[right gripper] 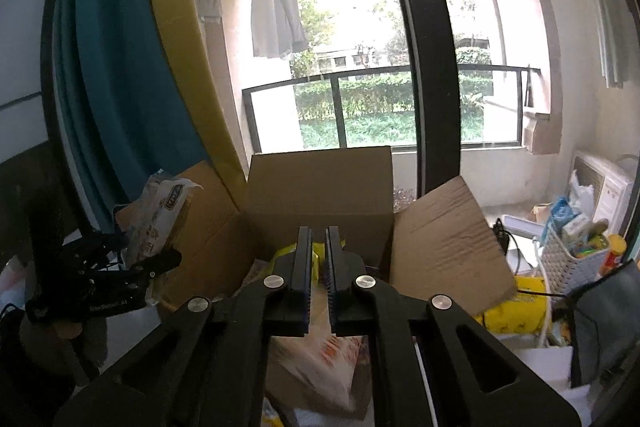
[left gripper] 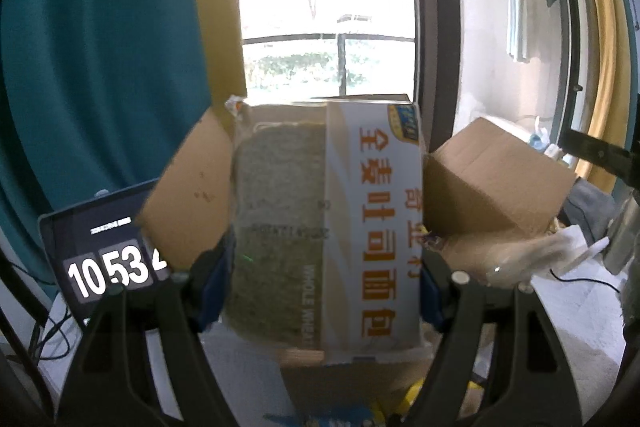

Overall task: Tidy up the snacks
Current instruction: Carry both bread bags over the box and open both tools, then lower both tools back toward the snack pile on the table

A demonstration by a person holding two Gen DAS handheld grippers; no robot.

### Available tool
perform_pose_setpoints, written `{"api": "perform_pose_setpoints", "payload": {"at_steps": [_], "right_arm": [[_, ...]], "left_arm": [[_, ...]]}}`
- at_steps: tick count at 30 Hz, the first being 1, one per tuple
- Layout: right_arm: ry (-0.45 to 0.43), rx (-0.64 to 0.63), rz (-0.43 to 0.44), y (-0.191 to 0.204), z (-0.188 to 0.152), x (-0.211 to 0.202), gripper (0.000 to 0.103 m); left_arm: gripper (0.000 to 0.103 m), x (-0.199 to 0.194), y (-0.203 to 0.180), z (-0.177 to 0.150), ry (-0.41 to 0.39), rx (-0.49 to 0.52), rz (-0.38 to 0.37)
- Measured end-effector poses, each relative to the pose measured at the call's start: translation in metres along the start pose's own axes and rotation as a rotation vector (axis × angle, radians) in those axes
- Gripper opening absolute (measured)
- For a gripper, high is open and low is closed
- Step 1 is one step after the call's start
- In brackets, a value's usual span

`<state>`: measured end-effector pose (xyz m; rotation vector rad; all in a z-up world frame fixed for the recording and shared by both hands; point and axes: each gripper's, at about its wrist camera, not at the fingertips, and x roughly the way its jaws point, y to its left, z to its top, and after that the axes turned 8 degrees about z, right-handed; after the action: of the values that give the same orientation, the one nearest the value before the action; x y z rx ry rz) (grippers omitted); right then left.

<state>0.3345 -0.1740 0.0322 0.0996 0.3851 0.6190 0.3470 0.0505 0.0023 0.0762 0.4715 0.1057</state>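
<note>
In the left wrist view, the left gripper is clamped on a pack of whole wheat bread, its blue pads pressing the pack's two sides. The pack is held up off the surface, label side showing, in front of the open cardboard box, whose flaps stand out to either side of it. Whether the pack is over the box's opening or short of it cannot be told from here, since the pack hides what lies behind. A tablet showing a clock leans at the left, and a crumpled clear wrapper lies on the white table at the right.

In the right wrist view, the right gripper hovers above the box with its fingers drawn almost together and only a thin gap between them; nothing appears to be pinched. Yellow packets already sit inside the box, behind the fingers. Below the gripper an orange-and-white bag is blurred, and it is unclear whether it is in the box or beside it. At the far left the other gripper holds the bread pack beside the box's left flap. A white basket of goods stands well apart at the right.

Judging from this, the sorting is partly done: some snacks are boxed, the bread is in hand but not yet placed, and other packets near the box probably remain.
</note>
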Motion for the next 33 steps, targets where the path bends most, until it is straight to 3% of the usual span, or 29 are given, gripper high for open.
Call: {"api": "perform_pose_setpoints", "payload": {"at_steps": [7,10,15,33], "right_arm": [[0.039,0.004,0.006,-0.004,-0.007,0.025,0.007],[0.059,0.020,0.006,-0.007,-0.010,0.031,0.007],[0.068,0.027,0.004,-0.005,-0.006,0.029,0.007],[0.072,0.034,-0.046,0.024,-0.029,-0.030,0.008]], "left_arm": [[0.079,0.019,-0.015,0.006,0.025,0.039,0.031],[0.085,0.021,-0.019,0.008,0.026,0.049,0.019],[0.087,0.021,-0.014,0.010,0.033,0.035,0.007],[0.087,-0.054,0.002,-0.001,-0.027,-0.020,-0.020]]}}
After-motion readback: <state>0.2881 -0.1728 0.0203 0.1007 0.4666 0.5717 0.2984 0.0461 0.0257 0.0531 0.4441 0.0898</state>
